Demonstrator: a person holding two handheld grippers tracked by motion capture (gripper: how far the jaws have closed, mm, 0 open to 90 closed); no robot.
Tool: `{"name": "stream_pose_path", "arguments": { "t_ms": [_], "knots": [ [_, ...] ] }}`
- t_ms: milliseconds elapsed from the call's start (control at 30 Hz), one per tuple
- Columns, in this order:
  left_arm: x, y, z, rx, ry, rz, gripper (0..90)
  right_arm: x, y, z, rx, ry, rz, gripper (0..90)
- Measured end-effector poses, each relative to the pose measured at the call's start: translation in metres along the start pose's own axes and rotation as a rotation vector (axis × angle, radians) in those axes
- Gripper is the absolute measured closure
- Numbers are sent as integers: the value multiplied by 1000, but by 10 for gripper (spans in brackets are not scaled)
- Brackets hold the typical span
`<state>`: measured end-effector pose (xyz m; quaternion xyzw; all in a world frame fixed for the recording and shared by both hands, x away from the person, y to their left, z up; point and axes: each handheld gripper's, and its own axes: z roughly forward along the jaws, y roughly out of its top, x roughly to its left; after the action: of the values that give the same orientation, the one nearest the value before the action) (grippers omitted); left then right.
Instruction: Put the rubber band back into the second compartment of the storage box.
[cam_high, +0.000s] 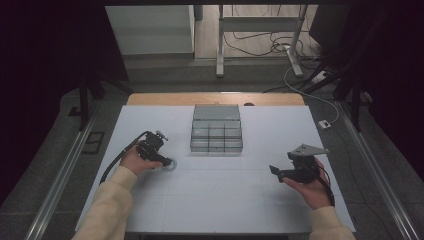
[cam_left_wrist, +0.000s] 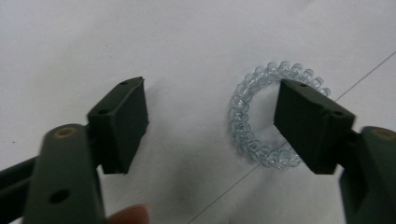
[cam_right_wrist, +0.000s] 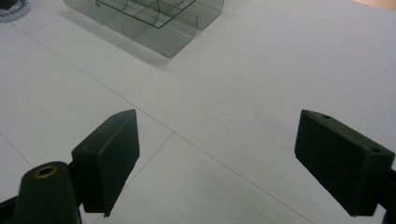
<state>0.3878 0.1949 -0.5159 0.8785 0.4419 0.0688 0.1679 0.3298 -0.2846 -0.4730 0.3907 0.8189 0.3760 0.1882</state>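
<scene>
A clear spiral hair tie (cam_left_wrist: 243, 116) lies flat on the white table (cam_high: 215, 195), left of centre (cam_high: 171, 165). My left gripper (cam_high: 162, 161) points down at it, held in the person's left hand. In the left gripper view the jaws (cam_left_wrist: 212, 109) stand apart: one pad covers the ring's far side, the other rests on bare table outside the ring. Neither pad presses on the tie. My right gripper (cam_high: 275, 171) hangs above the table's right part, open (cam_right_wrist: 217, 140), with nothing between its pads.
A clear compartment box (cam_high: 216, 131) stands at the table's middle back; its curved front shows in the right gripper view (cam_right_wrist: 154, 18). Thin seam lines cross the table top. Beyond the far edge are table legs and floor cables (cam_high: 280, 47).
</scene>
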Motion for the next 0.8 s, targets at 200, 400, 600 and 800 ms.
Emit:
{"name": "stream_pose_path", "arguments": {
  "t_ms": [200, 400, 600, 800],
  "knots": [
    [-3, 0, 0, 12, -28, 37, 436, 0, 0, 0, -1, -1, 0, 140],
    [-3, -1, -2, 6, -56, 46, 576, 0, 0, 0, -1, -2, -1, 140],
    [-3, -1, -2, 5, -80, 59, 744, 0, 0, 0, 1, -2, -1, 140],
    [-2, -2, -2, 4, -93, 63, 810, 0, -1, 0, 3, -4, -3, 141]
  ]
}}
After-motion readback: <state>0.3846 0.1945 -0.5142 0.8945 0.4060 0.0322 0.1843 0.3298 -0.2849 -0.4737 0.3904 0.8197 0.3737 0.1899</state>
